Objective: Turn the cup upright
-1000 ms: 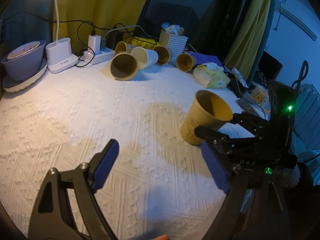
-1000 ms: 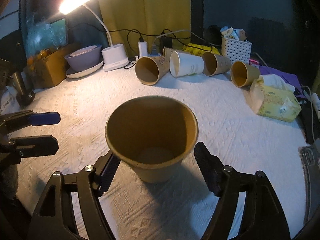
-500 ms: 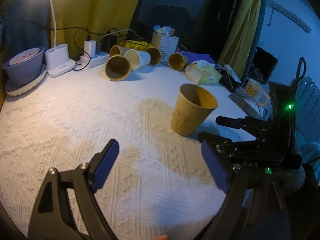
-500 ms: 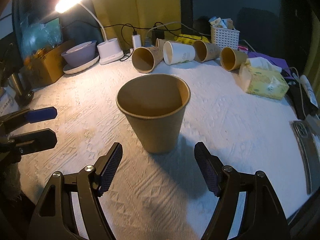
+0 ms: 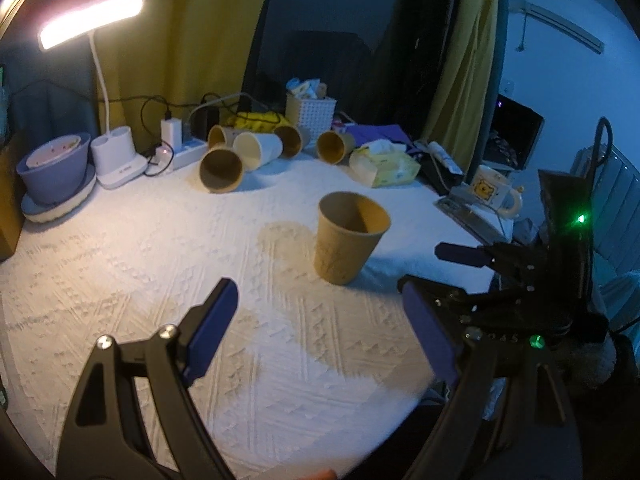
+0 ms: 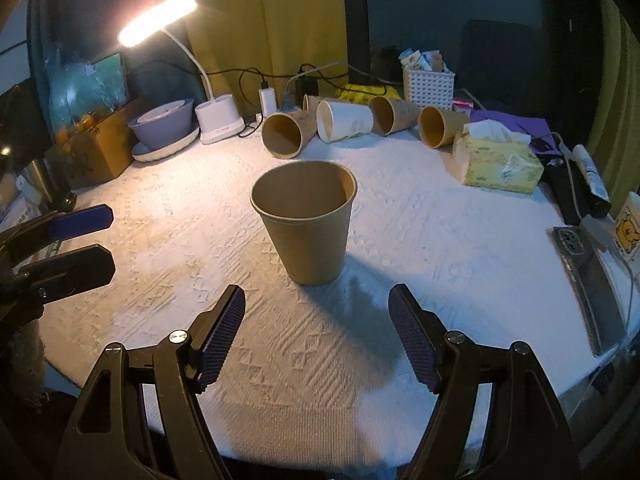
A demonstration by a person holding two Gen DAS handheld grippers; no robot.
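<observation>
The brown cup [image 6: 306, 222] stood upright mid-table, released; the right gripper [image 6: 316, 336] and left gripper [image 5: 320, 332] were both spread and empty, leaving, by judgement, only withdrawal.

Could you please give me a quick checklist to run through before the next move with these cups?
1. Brown paper cup upright on the white tablecloth: ok.
2. Right gripper open, not touching the cup: ok.
3. Left gripper open and holding nothing: ok.
4. Cups still to flip: not ok; a row of cups lies sideways at the back.
5. Path to that row free of the upright cup: not ok for the right gripper.
6. Upright cup undamaged: cannot tell.
</observation>
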